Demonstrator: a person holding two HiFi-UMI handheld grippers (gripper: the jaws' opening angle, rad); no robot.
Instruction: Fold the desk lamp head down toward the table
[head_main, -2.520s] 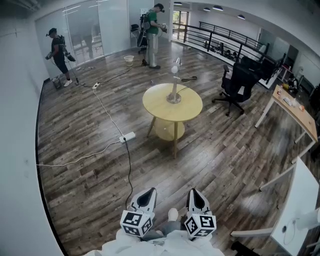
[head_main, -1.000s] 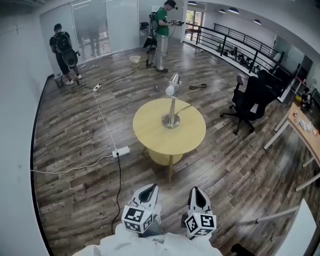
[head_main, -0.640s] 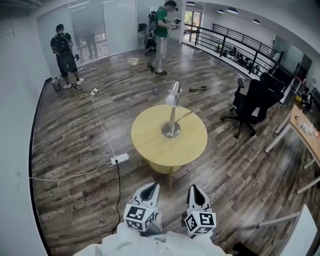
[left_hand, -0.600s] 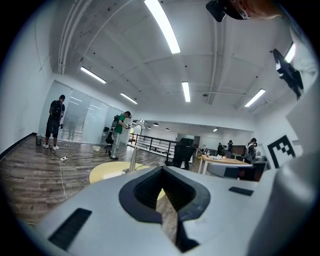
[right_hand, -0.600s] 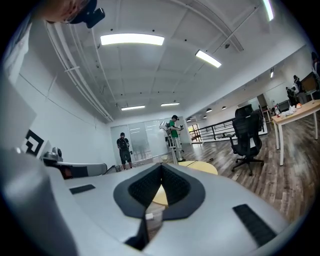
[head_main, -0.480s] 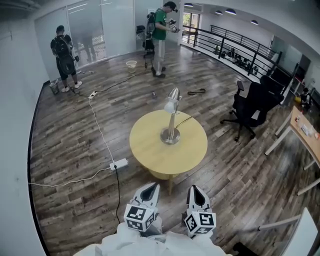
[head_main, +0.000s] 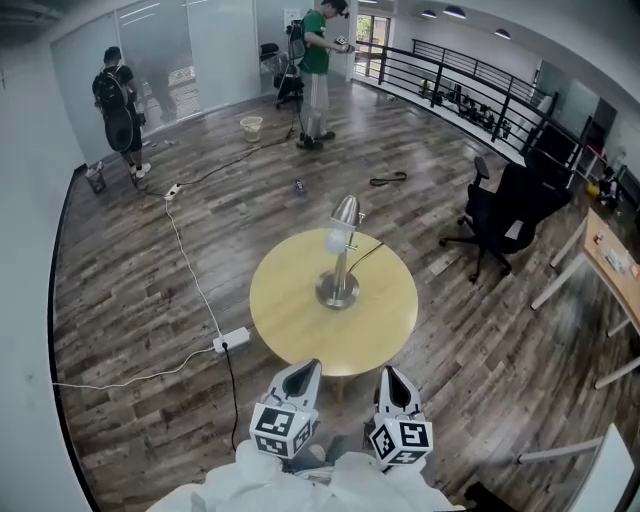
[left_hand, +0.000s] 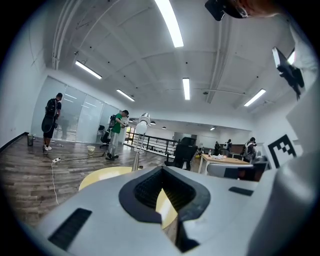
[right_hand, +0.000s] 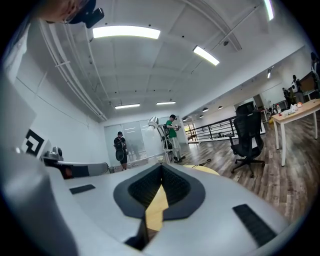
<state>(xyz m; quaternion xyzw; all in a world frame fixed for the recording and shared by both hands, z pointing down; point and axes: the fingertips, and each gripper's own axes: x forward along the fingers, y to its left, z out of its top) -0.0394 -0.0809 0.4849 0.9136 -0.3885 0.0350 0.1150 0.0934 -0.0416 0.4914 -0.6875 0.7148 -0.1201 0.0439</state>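
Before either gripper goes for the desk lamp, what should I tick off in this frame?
1. Desk lamp upright on the round table: ok.
2. Lamp head raised, not folded down yet: ok.
3. Left gripper ready to grasp: not ok, jaws shut, empty.
4. Right gripper ready to grasp: not ok, jaws shut, empty.
5. Grippers at the lamp: not ok, both at the table's near edge.
6. Where the lamp's neck hinges: cannot tell, too small.
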